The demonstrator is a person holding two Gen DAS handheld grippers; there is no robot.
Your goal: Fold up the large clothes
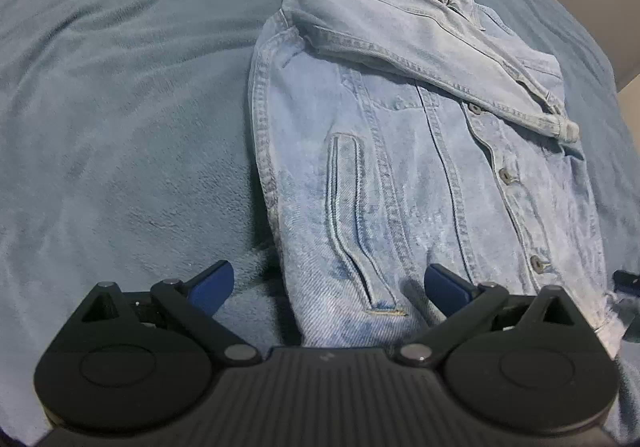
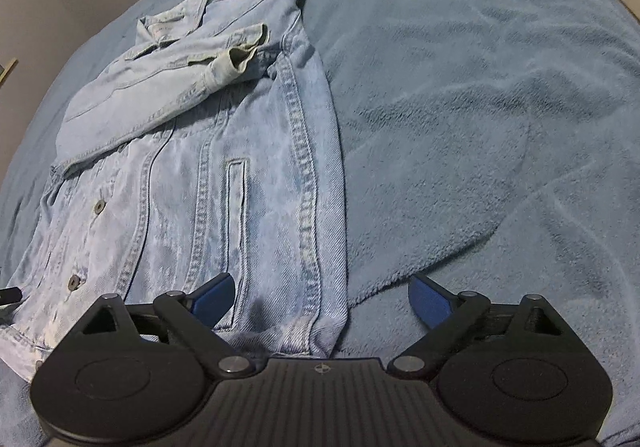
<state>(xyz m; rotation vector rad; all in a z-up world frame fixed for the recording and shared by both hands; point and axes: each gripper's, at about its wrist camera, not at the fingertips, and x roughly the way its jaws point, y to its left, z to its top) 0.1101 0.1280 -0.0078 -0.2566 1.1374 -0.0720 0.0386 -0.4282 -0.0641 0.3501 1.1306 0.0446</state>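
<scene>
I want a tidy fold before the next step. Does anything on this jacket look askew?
Mostly neat. The denim jacket has both sleeves folded across its chest, but one cuff gapes open, slightly rumpled.

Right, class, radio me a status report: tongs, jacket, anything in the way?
Left tongs open, right tongs open, both at the hem corners. Denim jacket flat on blue blanket, sleeves folded across chest. Nothing in the way.
</scene>
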